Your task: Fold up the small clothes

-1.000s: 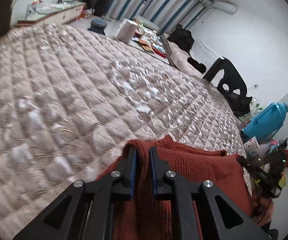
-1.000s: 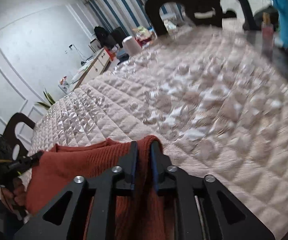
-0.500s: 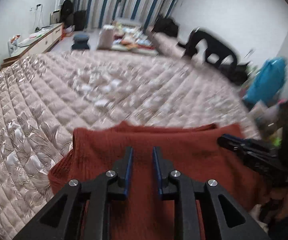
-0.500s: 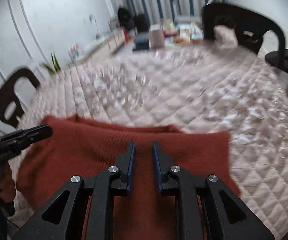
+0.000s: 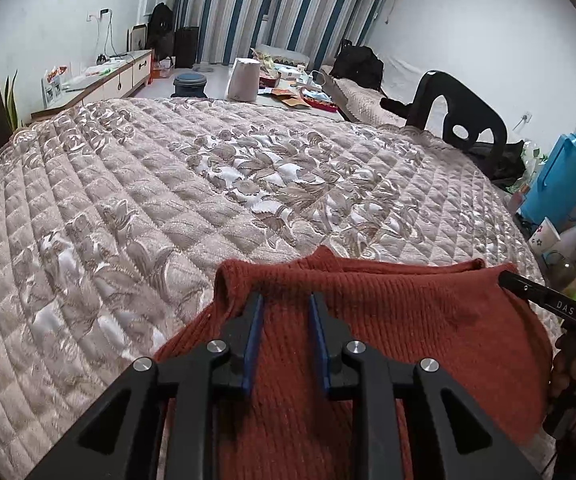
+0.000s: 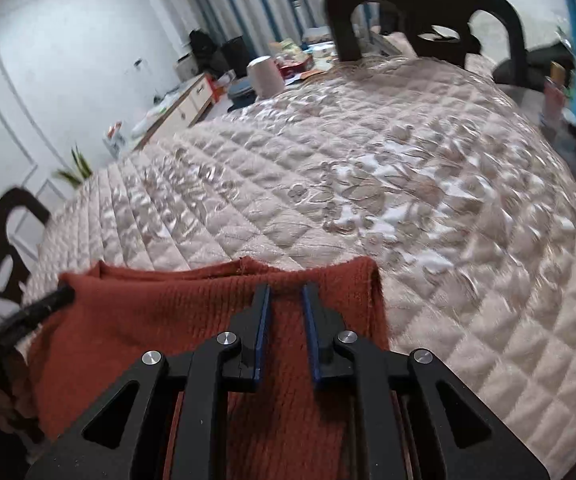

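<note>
In the left wrist view a quilted bedspread (image 5: 215,184) fills the middle from nine o'clock round to three; beyond it at eleven o'clock stands a low cabinet (image 5: 99,80), at twelve striped curtains (image 5: 271,8) with a pale kettle (image 5: 243,79) below them, at two o'clock a black chair (image 5: 458,118), and at three o'clock a blue flask (image 5: 560,176); the red sweater (image 5: 428,320) lies on the near edge of the bedspread from six round to four o'clock, its ribbed edge turned toward the far side. The left gripper (image 5: 285,300) sits at six o'clock over the sweater's left corner; its jaws are opening, a narrow gap shows between the blue pads, and the knit lies under and between them without being pressed; at four o'clock the tip of the other tool rests at the sweater's right corner.

In the right wrist view a second chair (image 6: 5,248) stands at nine o'clock, the bedspread (image 6: 368,184) spreads from ten to four, and the black chair (image 6: 416,12) rises at one o'clock; the sweater (image 6: 159,320) lies from eight to six o'clock. The right gripper (image 6: 285,290) sits at six o'clock near the sweater's right edge; its jaws are closing, slightly apart, with knit between them, though whether the pads already pinch it I cannot tell.
</note>
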The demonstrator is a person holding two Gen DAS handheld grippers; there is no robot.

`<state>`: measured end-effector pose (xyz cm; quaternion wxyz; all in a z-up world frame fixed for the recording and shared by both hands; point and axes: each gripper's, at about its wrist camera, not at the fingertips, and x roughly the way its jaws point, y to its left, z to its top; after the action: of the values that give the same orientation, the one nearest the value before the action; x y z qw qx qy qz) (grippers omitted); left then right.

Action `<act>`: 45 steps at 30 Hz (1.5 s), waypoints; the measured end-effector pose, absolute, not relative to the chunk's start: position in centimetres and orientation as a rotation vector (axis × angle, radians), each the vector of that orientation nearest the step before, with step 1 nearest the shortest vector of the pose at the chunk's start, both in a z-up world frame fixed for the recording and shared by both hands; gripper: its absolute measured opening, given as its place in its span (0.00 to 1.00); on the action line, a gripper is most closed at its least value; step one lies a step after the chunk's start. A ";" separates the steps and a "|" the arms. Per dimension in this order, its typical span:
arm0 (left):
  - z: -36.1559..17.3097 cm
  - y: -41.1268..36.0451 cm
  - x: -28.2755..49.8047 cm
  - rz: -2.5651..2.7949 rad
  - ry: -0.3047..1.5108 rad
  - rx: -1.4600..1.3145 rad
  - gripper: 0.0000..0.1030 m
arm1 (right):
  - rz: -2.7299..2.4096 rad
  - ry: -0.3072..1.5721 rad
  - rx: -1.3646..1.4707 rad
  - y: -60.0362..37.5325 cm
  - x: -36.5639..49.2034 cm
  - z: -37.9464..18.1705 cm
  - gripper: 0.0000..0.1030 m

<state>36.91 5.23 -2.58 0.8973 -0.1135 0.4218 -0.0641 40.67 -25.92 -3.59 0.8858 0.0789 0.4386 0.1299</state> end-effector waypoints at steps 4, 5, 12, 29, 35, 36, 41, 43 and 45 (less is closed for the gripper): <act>-0.9 5.5 34.2 -0.154 0.840 -0.224 0.25 | 0.282 0.847 0.104 -25.3 37.5 -1.5 0.17; -0.3 5.3 33.2 -0.167 0.823 -0.214 0.25 | 0.293 0.833 0.100 -25.3 36.4 -1.0 0.17; -0.6 4.6 27.5 -0.257 0.791 -0.170 0.25 | 0.316 0.804 0.038 -25.1 28.6 -1.2 0.17; -3.3 5.8 22.6 -0.221 0.845 -0.220 0.27 | 0.298 0.842 0.187 -29.3 24.2 -4.2 0.17; -1.3 4.8 20.0 -0.197 0.812 -0.186 0.28 | 0.295 0.801 0.207 -29.4 21.8 -2.7 0.18; -1.2 4.7 19.6 -0.190 0.810 -0.181 0.30 | 0.298 0.797 0.213 -29.5 21.5 -2.6 0.18; -1.1 4.0 17.9 -0.194 0.801 -0.181 0.32 | 0.329 0.796 0.257 -29.7 19.9 -2.9 0.25; -1.1 3.8 17.4 -0.192 0.798 -0.172 0.33 | 0.334 0.800 0.259 -29.7 19.4 -3.0 0.25; -1.1 3.6 17.1 -0.183 0.796 -0.159 0.35 | 0.337 0.805 0.264 -29.7 19.0 -3.1 0.25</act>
<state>17.06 3.61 -1.09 0.9147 -0.0770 0.3866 -0.0890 18.99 -29.66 -3.07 0.8978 0.1273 0.3888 0.1629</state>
